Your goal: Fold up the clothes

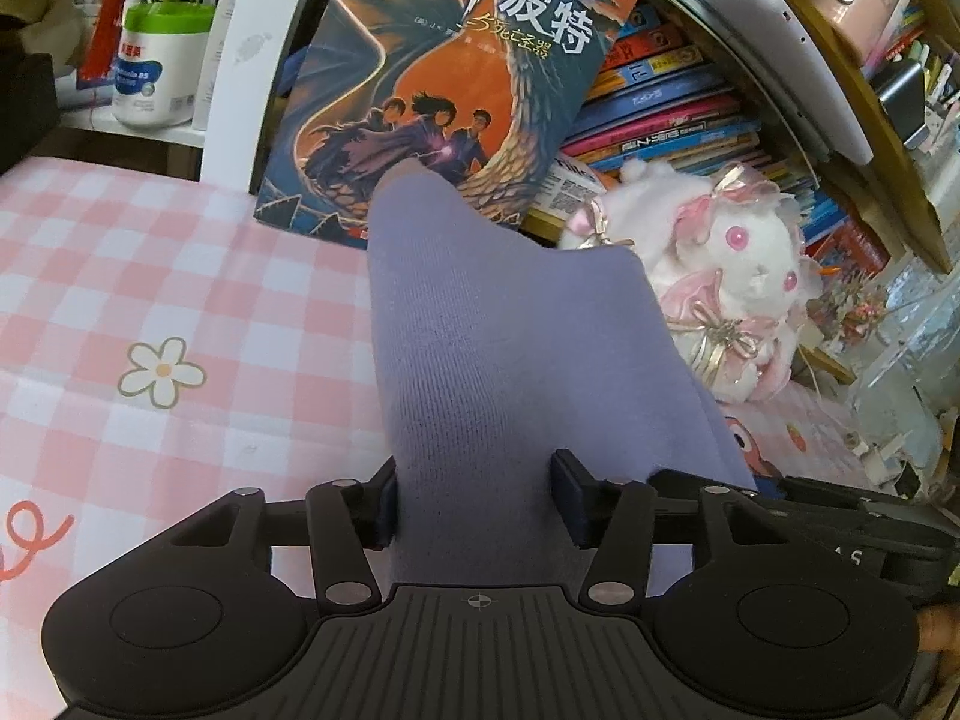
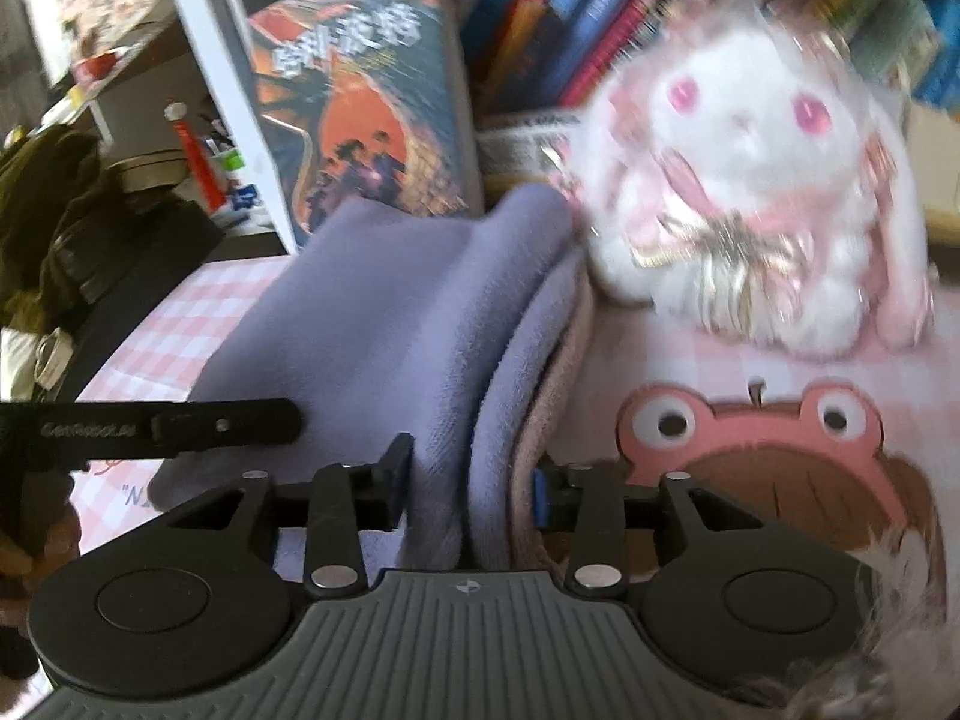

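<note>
A lilac knit garment (image 1: 510, 330) lies folded in layers on the pink checked cloth (image 1: 150, 276), running away from me toward the book. My left gripper (image 1: 477, 498) is open, and the near end of the garment lies loosely between its fingers. In the right wrist view the same garment (image 2: 390, 312) shows stacked folds with a pinkish edge on the right. My right gripper (image 2: 471, 486) is open astride those folds. One finger of the left gripper (image 2: 228, 423) reaches in from the left over the garment's near corner.
A large illustrated book (image 1: 456, 78) leans upright just behind the garment. A white and pink plush rabbit (image 1: 738, 282) sits to its right, before stacked books (image 1: 672, 96). A green-lidded white tub (image 1: 159, 66) stands far left. A frog print (image 2: 750, 450) marks the cloth.
</note>
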The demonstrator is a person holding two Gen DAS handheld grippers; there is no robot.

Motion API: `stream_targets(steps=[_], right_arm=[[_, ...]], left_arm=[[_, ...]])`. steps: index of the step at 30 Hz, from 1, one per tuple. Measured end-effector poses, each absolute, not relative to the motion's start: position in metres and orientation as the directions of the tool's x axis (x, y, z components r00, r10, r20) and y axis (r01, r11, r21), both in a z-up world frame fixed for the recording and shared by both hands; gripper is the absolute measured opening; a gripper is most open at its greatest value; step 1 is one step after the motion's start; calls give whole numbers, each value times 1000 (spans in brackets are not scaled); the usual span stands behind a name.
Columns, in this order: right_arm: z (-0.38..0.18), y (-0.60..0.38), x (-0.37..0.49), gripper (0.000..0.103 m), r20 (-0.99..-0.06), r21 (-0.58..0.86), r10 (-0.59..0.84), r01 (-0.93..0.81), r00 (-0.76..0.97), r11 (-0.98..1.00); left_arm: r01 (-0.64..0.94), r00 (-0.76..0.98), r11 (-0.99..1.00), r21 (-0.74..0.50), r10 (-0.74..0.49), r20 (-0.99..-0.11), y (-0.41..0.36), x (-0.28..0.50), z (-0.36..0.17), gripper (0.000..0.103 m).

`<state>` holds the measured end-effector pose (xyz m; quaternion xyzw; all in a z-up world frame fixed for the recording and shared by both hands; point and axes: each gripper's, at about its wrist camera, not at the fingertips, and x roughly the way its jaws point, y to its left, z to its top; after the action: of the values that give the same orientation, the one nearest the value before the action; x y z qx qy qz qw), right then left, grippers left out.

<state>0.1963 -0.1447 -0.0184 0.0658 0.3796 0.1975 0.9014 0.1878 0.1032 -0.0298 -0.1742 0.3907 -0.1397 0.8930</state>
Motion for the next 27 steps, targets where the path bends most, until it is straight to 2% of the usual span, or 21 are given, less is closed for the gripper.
stream_targets(steps=[4,6,10,12,19,21,27], right_arm=[[-18,-149,192,64,-670,257,363,-257,648,932],[-14,-151,185,70,-665,241,342,-243,663,940],[-6,-157,166,82,-645,206,296,-213,704,955],[-3,-159,154,84,-638,189,268,-190,722,963],[-3,-153,113,90,-672,84,164,-146,722,986],[-3,-151,103,90,-682,62,143,-137,717,989],[-3,-151,75,91,-675,52,115,-108,728,993]], left_arm=[[114,679,927,-357,-335,-653,100,177,-20,56],[114,715,946,-304,-291,-636,98,165,-13,65],[103,769,971,-216,-215,-602,93,140,1,71],[87,781,978,-189,-185,-597,90,129,6,77],[54,802,991,-119,-114,-587,78,93,15,87],[54,808,994,-95,-99,-581,75,84,16,95],[35,809,998,-58,-63,-584,69,64,15,98]])
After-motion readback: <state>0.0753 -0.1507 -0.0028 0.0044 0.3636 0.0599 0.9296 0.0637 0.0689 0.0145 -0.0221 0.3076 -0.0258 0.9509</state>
